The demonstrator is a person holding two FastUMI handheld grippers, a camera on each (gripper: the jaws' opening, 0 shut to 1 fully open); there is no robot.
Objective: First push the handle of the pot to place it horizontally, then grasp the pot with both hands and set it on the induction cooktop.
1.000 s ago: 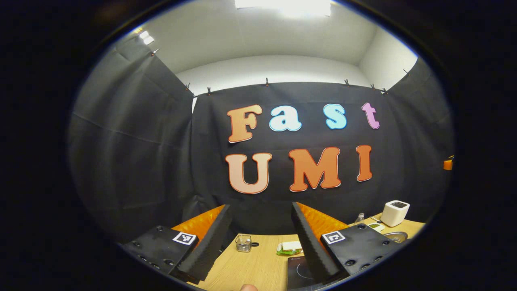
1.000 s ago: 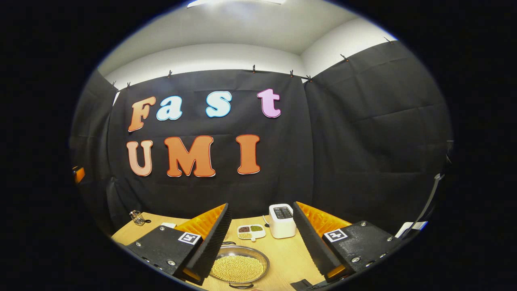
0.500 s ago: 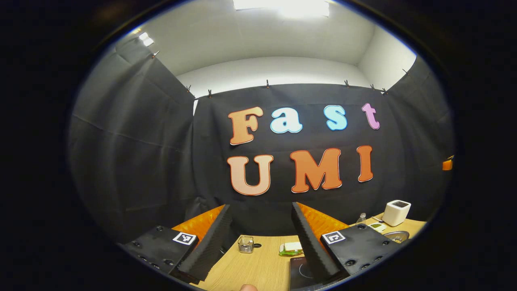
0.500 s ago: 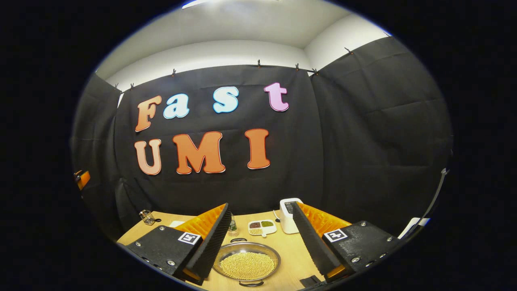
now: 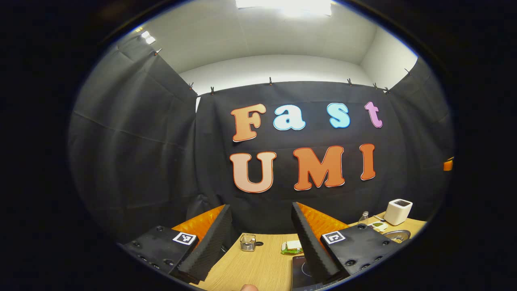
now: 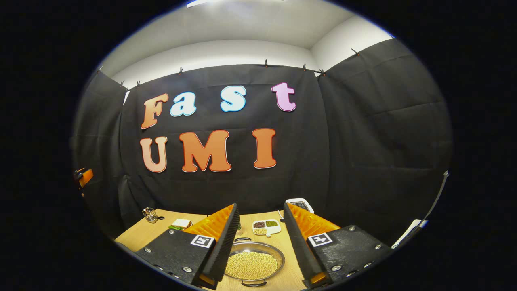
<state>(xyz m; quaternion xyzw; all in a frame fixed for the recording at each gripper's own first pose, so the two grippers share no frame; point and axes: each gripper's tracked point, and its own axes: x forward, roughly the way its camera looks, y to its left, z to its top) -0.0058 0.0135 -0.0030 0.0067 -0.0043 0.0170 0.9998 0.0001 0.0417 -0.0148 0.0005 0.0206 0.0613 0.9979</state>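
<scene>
Pot (image 6: 252,264) w/ beans betw. right gripper (image 6: 259,244) fingers, both grippers' fingers apart; left gripper (image 5: 260,242) over table (image 5: 258,266).

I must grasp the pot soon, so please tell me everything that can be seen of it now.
The pot is a shallow, round vessel of shiny metal, standing upright on the wooden table. It is filled nearly to the rim with small yellowish grains. A dark loop handle shows at its near edge and another at its far edge. In the right gripper view it lies between the open fingers of the right gripper, which does not touch it.
</scene>
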